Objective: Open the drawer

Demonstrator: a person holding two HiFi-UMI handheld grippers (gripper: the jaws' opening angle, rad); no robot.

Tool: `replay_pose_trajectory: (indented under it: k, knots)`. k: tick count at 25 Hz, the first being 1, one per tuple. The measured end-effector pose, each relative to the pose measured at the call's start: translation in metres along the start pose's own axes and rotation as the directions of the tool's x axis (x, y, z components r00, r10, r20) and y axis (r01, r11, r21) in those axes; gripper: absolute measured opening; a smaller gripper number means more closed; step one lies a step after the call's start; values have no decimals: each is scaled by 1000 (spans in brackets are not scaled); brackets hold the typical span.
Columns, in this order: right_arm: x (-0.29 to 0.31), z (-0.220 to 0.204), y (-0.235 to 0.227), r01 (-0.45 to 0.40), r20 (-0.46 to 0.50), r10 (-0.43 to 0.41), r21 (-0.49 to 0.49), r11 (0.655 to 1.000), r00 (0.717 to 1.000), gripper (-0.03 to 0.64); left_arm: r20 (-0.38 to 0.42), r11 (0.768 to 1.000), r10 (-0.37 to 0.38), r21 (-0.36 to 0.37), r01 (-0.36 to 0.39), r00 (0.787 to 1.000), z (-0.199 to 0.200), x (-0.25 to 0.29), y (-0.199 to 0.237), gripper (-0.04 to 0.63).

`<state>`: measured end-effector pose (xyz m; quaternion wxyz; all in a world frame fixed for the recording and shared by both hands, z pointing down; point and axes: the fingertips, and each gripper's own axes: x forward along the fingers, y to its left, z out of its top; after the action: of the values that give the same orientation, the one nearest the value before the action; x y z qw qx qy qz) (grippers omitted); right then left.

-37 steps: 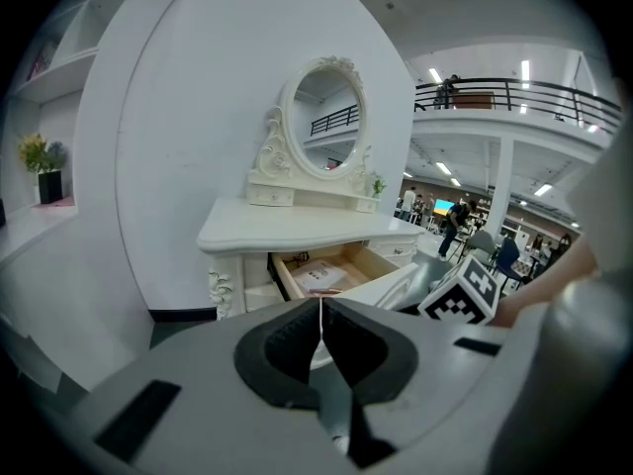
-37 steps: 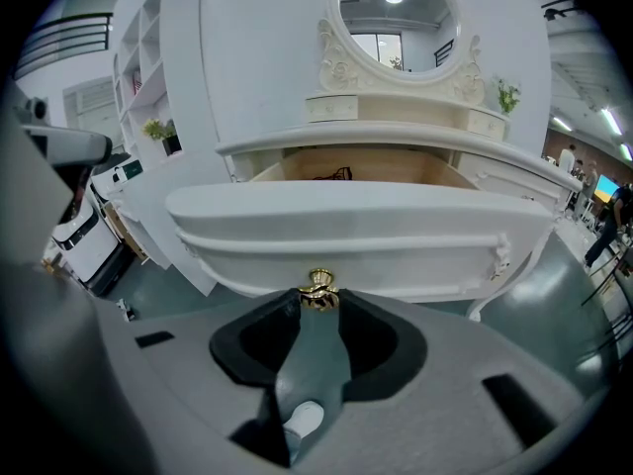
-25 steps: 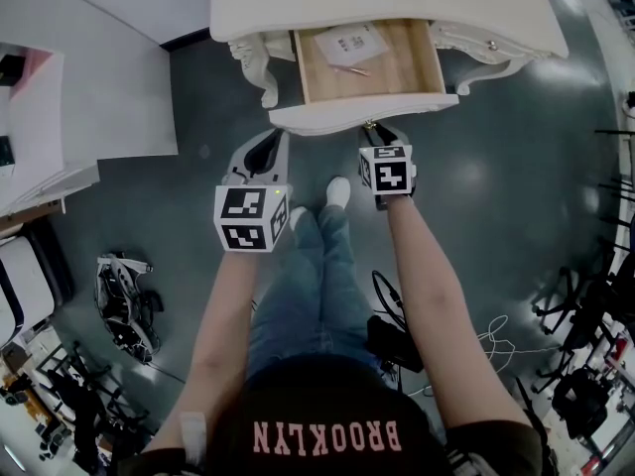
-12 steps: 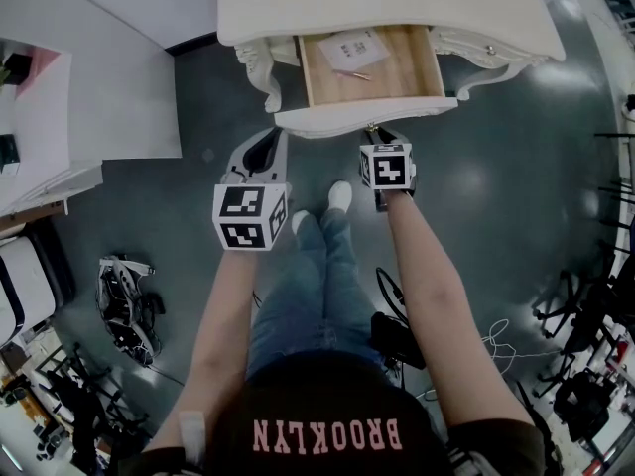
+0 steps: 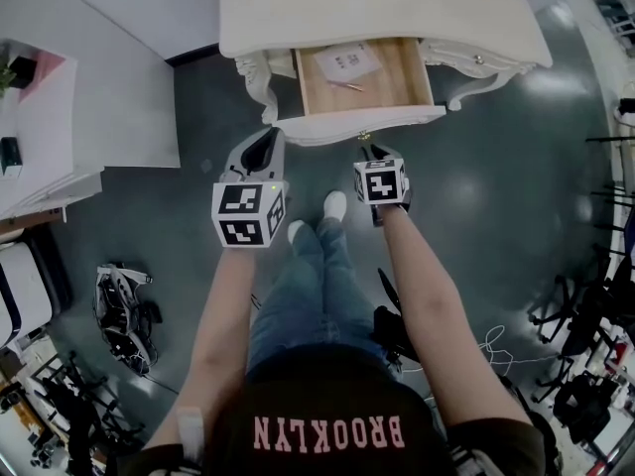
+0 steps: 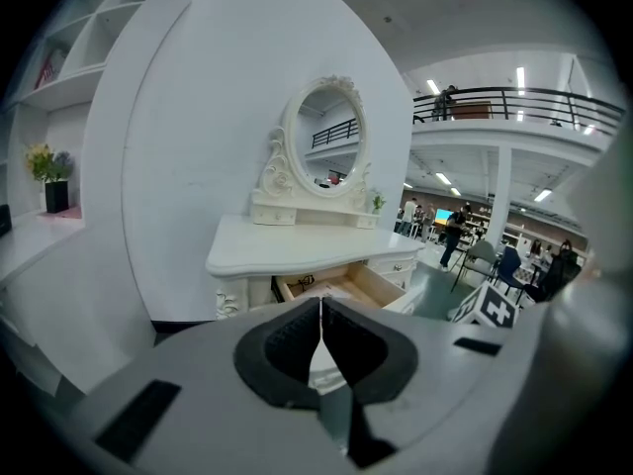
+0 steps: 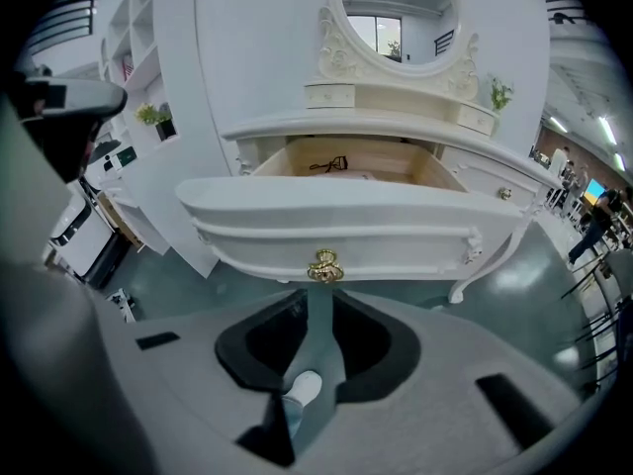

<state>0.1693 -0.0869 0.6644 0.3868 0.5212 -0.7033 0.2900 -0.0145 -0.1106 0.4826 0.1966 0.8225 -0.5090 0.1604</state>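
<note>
The white dressing table's drawer stands pulled out, its wooden inside showing a paper sheet and a pen. Its gold handle hangs at the middle of the white front. My right gripper points down at that handle from just below it. Its jaws have just been closing, a narrow gap still shows between them, and nothing is in it; the handle sits just beyond the tips. My left gripper hangs shut and empty off the drawer's left corner, with the table ahead of it in the left gripper view.
A white shelf unit stands to the left. On the dark floor a bag lies at the left, and cables trail by the person's legs. The person's shoes are under the drawer front. Stands and chairs crowd the right.
The left gripper has risen slightly. The right gripper stays just below the gold handle. The drawer is out as far as before.
</note>
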Motion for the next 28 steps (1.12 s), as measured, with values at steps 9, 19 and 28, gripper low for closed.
replay_pose_trajectory:
  k: [9,19,28]
  knots:
    - [-34,11,-2,-32,13,33,-13,999,999,-3,39,1000,4,-5,-4,999,27,-7,-6,8]
    - [-80,46,-12,-42,89,42,-1,999,995,-3,59,1000,6,9,-6,998,50,-10,-10,8]
    - [-124,85,-21,-27,184,28,-7,1000,983,-3,117,1000,4,28,-7,993,85,-13,-11,8]
